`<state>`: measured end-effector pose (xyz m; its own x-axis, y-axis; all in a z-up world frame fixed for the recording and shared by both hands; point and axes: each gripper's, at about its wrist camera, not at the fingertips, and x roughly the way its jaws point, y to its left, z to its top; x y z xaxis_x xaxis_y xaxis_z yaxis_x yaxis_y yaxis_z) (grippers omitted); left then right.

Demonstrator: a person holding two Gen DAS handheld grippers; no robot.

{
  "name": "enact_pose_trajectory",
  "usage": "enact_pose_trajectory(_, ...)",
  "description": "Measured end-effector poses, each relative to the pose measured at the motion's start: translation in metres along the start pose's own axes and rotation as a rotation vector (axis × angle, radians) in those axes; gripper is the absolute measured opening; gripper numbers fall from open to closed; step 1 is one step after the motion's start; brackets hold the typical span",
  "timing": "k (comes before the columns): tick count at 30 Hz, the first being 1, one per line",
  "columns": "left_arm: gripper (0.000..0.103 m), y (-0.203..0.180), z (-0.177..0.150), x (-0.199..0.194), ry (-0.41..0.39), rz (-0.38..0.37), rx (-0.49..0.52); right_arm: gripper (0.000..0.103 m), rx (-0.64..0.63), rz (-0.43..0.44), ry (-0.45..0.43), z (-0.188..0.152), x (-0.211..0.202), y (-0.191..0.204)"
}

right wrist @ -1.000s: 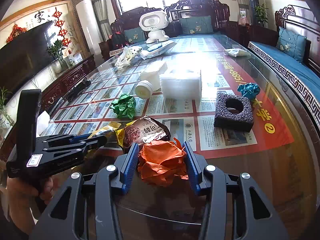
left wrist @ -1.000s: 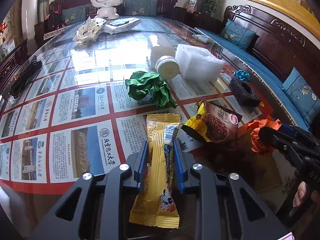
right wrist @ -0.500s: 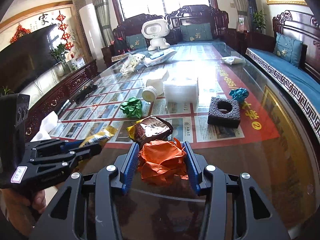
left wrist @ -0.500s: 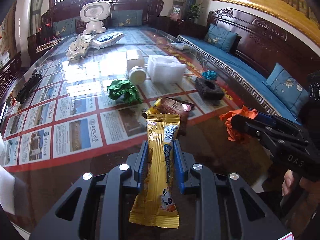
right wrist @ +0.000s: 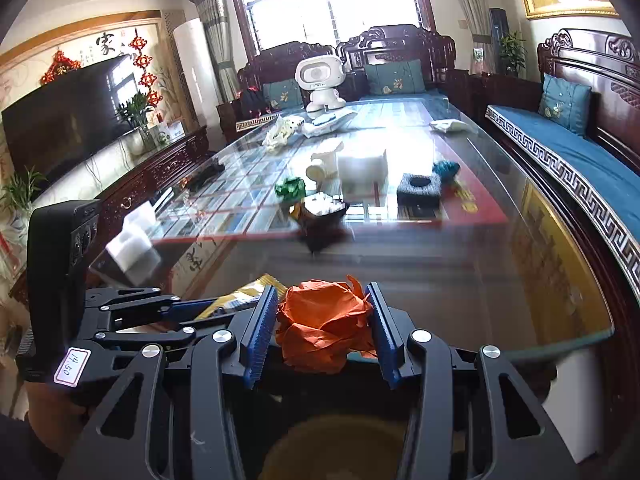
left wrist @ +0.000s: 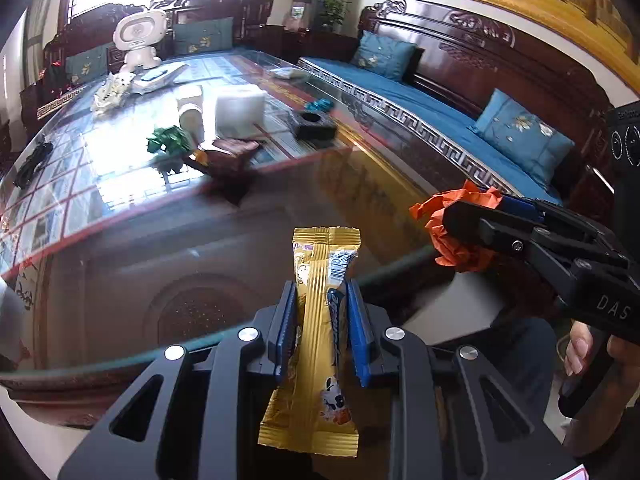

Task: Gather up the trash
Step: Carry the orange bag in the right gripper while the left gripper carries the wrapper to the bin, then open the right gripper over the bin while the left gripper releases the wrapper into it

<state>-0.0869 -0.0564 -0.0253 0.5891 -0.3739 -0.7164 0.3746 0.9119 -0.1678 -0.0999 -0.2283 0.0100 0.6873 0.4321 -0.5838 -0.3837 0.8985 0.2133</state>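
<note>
Right wrist only: television (right wrist: 60, 128)

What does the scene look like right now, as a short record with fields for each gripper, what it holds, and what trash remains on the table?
left gripper: shut on gold snack wrapper, held lengthwise between the blue pads
right gripper: shut on crumpled orange paper
position: both grippers near the edge of the glass table
remaining on table: green paper ball, brown snack bag, black foam block, teal paper ball, white foam block, white jar
bin: round opening under the right gripper, unclear
</note>
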Motion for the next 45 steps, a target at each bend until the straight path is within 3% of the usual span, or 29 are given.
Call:
enact_pose_trajectory(9, 0.026, -0.040, -0.063, -0.006, 0.058, -0.032, 0.040, 0.044, 0.029, -0.013, 0.085, -0.075, -0.027, -0.001)
enact_pose_trajectory(19, 0.026, -0.063, -0.133, 0.016, 0.186, -0.059, 0.072, 0.044, 0.068, -0.038, 0.209, -0.147, -0.020, -0.003)
enact_pose_trajectory(31, 0.026, -0.068, -0.140, 0.022, 0.212, -0.066, 0.100, 0.056, 0.077, -0.058, 0.204, -0.155, -0.025, -0.006)
enact_pose_trajectory(35, 0.026, -0.072, -0.140, 0.026, 0.223, -0.069, 0.105, 0.068, 0.064, -0.079, 0.200, -0.155, -0.028, -0.006)
enact_pose_trajectory(45, 0.026, -0.080, -0.139, 0.032, 0.238, -0.087, 0.119, 0.068, 0.093, -0.069, 0.184, -0.153, -0.032, -0.013)
